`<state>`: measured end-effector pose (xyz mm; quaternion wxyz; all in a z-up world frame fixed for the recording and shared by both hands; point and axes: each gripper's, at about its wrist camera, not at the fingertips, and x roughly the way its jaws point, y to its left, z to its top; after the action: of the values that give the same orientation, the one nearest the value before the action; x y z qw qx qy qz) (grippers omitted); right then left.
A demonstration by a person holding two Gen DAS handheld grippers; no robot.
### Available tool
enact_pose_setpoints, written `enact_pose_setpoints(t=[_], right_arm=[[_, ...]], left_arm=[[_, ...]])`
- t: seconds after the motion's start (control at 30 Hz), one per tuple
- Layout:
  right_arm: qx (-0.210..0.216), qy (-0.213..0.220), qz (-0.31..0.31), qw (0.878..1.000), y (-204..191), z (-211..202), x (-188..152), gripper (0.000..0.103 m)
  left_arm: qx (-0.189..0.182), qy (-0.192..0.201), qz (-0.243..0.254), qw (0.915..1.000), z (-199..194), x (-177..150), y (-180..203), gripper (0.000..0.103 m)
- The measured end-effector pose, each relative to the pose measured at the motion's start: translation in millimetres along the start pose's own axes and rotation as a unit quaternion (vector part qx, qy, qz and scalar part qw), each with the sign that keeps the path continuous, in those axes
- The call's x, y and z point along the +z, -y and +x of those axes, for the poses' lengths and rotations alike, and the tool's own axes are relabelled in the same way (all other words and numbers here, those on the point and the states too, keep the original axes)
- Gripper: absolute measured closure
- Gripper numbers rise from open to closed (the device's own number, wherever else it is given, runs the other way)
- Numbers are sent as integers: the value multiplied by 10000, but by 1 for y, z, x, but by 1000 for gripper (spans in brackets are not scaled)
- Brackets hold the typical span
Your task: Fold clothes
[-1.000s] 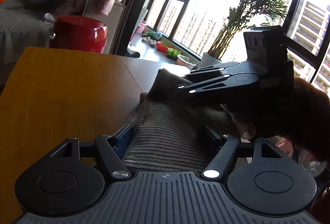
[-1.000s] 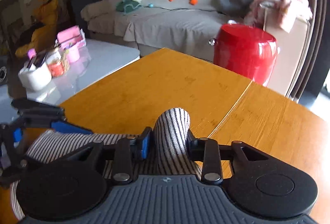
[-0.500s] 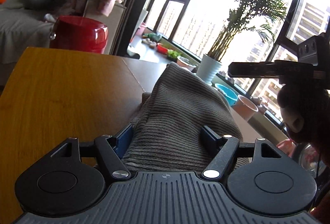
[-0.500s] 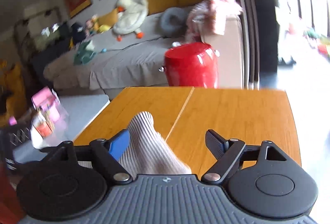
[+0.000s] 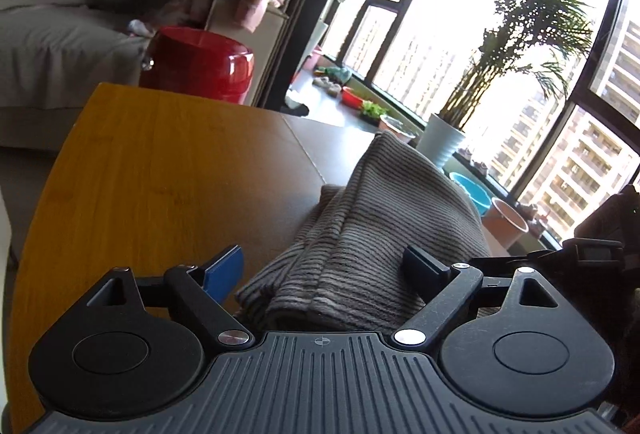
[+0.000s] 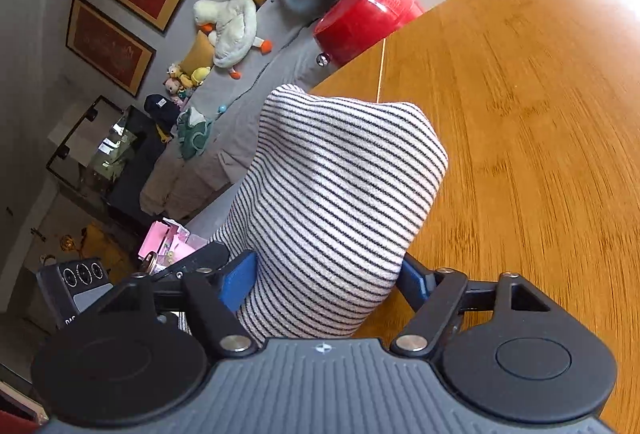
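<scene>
A striped knit garment [image 5: 372,242] lies bunched on the wooden table [image 5: 152,170], its near end between the fingers of my left gripper [image 5: 324,266]. The left jaws stand wide apart with a gap beside the cloth, so the gripper is open. In the right wrist view the same white-and-black striped garment [image 6: 336,202] stands in a mound between the blue-padded fingers of my right gripper [image 6: 328,278], which are spread wide around it and open. The other gripper's body shows at the right edge of the left wrist view [image 5: 596,254].
A red round stool [image 5: 196,62] stands beyond the table's far edge, with a grey-covered sofa [image 5: 48,46] behind it. Windows, a potted palm [image 5: 444,146] and tubs lie to the right. A low white table with pink items [image 6: 168,242] is left of the table [image 6: 520,114].
My right gripper let go of the garment's end and swung around to the near side. My left gripper's jaws opened wider. The garment slumped lower on the table.
</scene>
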<state>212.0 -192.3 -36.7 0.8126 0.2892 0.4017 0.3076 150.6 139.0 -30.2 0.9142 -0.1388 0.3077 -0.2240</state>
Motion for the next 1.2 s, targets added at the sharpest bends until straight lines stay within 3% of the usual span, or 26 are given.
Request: enact_pose_setpoints(t=[0.07, 0.23, 0.43, 0.53, 0.73, 0.83, 0.9, 1.0, 1.1, 1.17, 1.2], right_arm=[[-32, -7, -209, 9998, -4, 0, 8, 38], [-540, 90, -1223, 9910, -25, -1, 39, 37], [-1653, 7, -2007, 9656, -20, 20, 74, 33], [-1752, 13, -2182, 9600, -18, 25, 76, 33], [-1996, 330, -2861, 9366, -42, 7, 60, 32], [-1855, 552, -3360, 9218, -65, -16, 38, 31], [-1609, 489, -3670, 9149, -80, -26, 18, 29], [-1382, 234, -4377, 8881, -104, -24, -21, 22], [-1753, 122, -5060, 8444, -108, -3, -55, 17], [-2082, 143, -5502, 8086, -108, 11, -75, 17], [-2143, 205, -5520, 8055, -106, 12, -77, 17]], left_arm=[[-194, -165, -174, 9995, -1, -1, -8, 19], [-759, -499, -644, 9938, 10, -5, -10, 20], [-1383, -821, -491, 9858, 34, -18, 32, 18], [-1626, -938, -473, 9811, 45, -22, 46, 17], [-1741, -892, -742, 9779, 39, -21, 35, 20], [-1489, -624, -950, 9823, 24, -16, 15, 22], [-1249, -491, -1136, 9844, 18, -13, 2, 33], [-981, -440, -1334, 9852, 19, -9, -8, 45], [-877, -550, -1253, 9867, 30, -9, 1, 51], [-896, -660, -1176, 9868, 38, -11, 10, 54], [-902, -686, -1157, 9868, 41, -12, 12, 56]])
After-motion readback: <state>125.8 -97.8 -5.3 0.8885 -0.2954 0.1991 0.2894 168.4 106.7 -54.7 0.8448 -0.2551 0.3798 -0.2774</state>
